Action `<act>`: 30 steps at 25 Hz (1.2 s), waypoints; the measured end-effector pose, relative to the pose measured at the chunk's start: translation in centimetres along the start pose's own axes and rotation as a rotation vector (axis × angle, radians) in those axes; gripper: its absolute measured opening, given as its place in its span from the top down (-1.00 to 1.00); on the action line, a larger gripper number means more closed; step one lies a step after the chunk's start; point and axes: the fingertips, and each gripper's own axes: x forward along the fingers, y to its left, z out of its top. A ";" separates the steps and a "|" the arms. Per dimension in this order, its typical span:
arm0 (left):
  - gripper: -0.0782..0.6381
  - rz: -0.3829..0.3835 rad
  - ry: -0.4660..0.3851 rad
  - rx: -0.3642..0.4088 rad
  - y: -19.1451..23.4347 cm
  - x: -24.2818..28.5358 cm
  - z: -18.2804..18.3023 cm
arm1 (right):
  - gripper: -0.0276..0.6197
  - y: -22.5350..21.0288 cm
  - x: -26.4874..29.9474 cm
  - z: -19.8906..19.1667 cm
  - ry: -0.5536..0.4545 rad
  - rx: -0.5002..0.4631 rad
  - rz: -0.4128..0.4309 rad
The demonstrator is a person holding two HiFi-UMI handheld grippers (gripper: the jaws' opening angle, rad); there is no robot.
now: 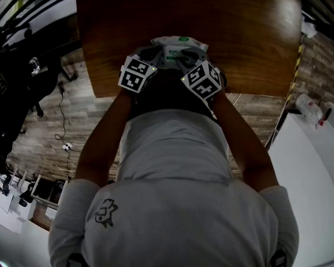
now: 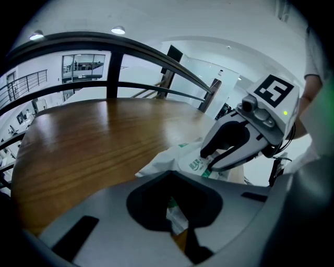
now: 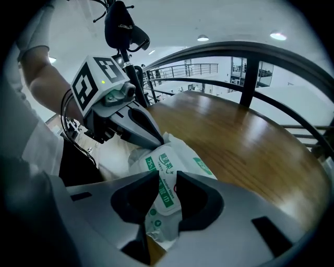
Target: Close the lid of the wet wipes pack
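Item: wet wipes pack [image 3: 201, 164] lay on bench [image 3: 235, 130]; left tongs [image 3: 160, 143] pinched its edge, right tongs [image 3: 166, 177] were clamped on its lid [image 3: 166, 159].

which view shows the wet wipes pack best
The right gripper view: the wet wipes pack lies close up between its jaws, white lid and green print clear. The left gripper view shows a part of it under the right gripper. The head view shows only its far edge.
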 end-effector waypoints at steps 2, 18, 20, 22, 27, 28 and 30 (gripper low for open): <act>0.74 0.000 0.006 0.003 0.0 -0.1 0.1 | 0.54 0.0 0.0 0.0 -0.018 -0.018 -0.016; 0.74 0.046 0.027 0.068 -0.3 -0.4 0.4 | 0.66 -0.7 -0.7 0.0 -0.130 0.085 0.000; 0.74 0.068 0.003 0.070 -0.5 -0.9 0.7 | 0.66 -1.2 -1.5 0.5 -0.146 0.115 -0.005; 0.74 0.083 -0.018 0.065 -0.8 -1.6 1.1 | 0.68 -1.5 -2.7 0.8 -0.174 0.132 -0.010; 0.74 0.130 -0.061 0.072 -1.2 -4.0 2.7 | 0.75 -1.8 -6.8 1.2 -0.270 0.157 0.001; 0.74 0.141 -0.077 0.075 -1.3 -4.6 3.3 | 0.77 -1.9 -7.8 1.4 -0.290 0.156 -0.001; 0.74 0.162 -0.114 0.079 -1.6 -5.9 4.4 | 0.77 -2.1 -9.8 1.8 -0.338 0.159 -0.003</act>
